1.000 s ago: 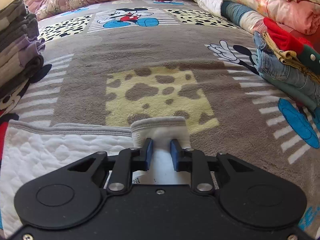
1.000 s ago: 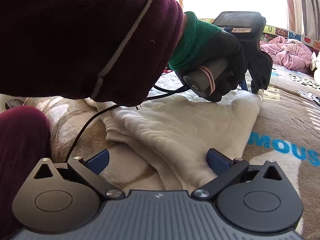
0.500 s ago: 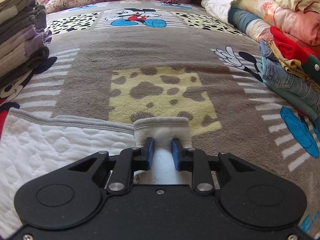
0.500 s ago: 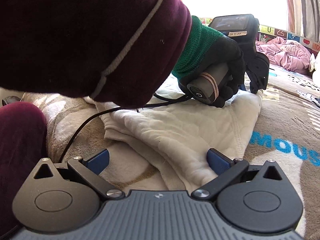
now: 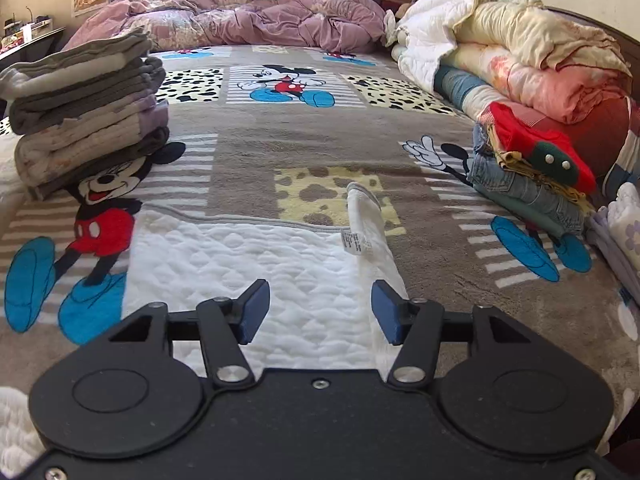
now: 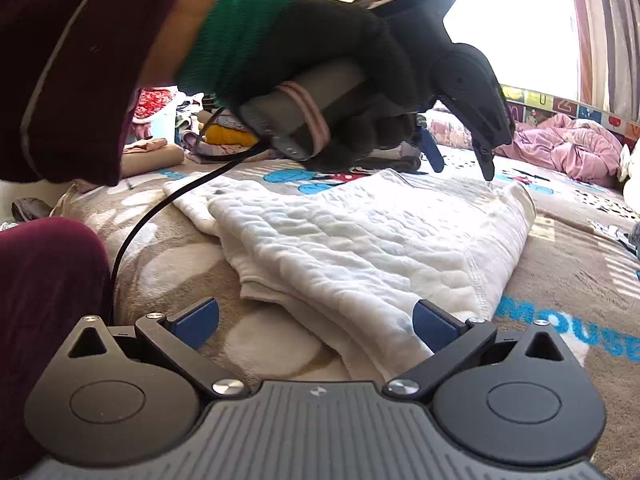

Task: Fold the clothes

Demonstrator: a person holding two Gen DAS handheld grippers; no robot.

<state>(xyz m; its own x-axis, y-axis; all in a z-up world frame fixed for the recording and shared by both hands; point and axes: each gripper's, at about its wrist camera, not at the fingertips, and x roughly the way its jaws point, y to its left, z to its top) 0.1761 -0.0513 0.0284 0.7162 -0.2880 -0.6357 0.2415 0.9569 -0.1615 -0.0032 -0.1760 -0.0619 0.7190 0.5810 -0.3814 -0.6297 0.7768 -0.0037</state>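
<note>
We note the white quilted garment (image 5: pixel 256 264) flat on the blanket (image 5: pixel 248 148), long axis running 12 to 6; left gripper (image 5: pixel 320 312), jaws just opened and empty, hovers above it, right gripper (image 6: pixel 316 320) agape at its near corner.

Left hand-held gripper (image 5: pixel 319 312) opened, releasing white garment (image 5: pixel 280 268), and lifted.

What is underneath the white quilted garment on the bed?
The white quilted garment lies on the cartoon-mouse blanket, which shows all round it. The blanket's print beneath the cloth is covered.
</note>
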